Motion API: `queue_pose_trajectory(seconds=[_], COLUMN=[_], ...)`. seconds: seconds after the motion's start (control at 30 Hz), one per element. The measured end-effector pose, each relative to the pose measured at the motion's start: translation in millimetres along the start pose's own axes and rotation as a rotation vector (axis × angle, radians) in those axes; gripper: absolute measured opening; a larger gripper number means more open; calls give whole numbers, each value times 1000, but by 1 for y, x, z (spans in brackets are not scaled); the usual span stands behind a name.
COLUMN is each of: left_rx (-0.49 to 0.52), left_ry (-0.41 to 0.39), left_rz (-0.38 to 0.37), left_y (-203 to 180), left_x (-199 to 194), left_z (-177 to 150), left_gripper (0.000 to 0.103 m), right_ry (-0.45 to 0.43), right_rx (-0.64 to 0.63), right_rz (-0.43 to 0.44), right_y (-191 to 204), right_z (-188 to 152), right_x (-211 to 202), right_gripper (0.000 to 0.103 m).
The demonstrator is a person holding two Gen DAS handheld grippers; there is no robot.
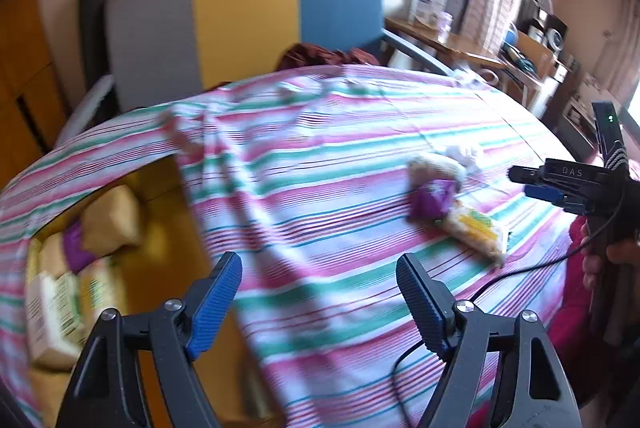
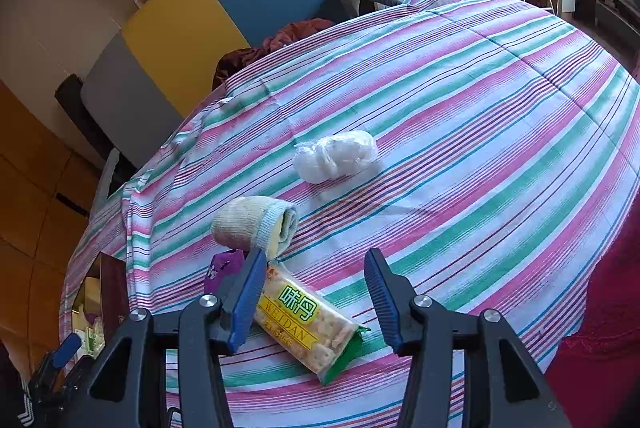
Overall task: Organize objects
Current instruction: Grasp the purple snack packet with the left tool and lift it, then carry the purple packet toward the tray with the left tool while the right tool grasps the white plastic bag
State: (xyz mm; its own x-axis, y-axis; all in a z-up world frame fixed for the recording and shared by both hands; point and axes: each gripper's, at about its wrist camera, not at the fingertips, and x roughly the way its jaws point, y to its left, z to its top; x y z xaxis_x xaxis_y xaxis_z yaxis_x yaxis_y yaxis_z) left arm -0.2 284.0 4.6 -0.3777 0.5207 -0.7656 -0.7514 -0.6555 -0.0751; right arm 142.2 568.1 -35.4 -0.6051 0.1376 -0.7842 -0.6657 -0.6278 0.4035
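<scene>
You see a glossy plastic cracker packet, a rough knitted sock roll, and matt striped cloth beneath them.

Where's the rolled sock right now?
In the right wrist view the rolled sock lies on the striped cloth, just beyond the open right gripper, between the cracker packet and the white plastic bundle.

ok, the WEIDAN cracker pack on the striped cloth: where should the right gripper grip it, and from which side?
Grip the cracker pack across its narrow width at mid-length, from above. It lies flat and diagonal, so the right gripper, open over it, needs its fingers turned square to the long edges. Avoid the green crimped end, and the purple packet lying close against its far corner.
</scene>
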Motion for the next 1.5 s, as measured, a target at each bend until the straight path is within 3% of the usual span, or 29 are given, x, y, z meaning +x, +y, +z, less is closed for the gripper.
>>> queue_pose_trajectory(seconds=[0.37, 0.73, 0.83, 0.87, 1.07, 1.3, 1.5], left_rx=[47, 74, 50, 34, 29, 33, 14], left_ry=[123, 183, 209, 225, 213, 167, 126], left_rz=[-165, -223, -250, -286, -279, -210, -200], left_y=[-69, -92, -89, -87, -80, -65, -46], left_x=[87, 150, 164, 166, 152, 112, 75], left_z=[42, 57, 58, 56, 44, 21, 3], left_gripper=[80, 81, 65, 51, 44, 43, 43], right_ry=[13, 31, 32, 33, 42, 47, 82], right_rx=[53, 58, 59, 60, 55, 48, 6], right_rz=[62, 89, 91, 90, 76, 53, 27], right_y=[-8, -8, -8, -8, -7, -5, 3], right_z=[0, -1, 0, 0, -1, -2, -6], right_x=[3, 5, 5, 5, 6, 7, 14], right_gripper=[52, 52, 52, 52, 52, 52, 52])
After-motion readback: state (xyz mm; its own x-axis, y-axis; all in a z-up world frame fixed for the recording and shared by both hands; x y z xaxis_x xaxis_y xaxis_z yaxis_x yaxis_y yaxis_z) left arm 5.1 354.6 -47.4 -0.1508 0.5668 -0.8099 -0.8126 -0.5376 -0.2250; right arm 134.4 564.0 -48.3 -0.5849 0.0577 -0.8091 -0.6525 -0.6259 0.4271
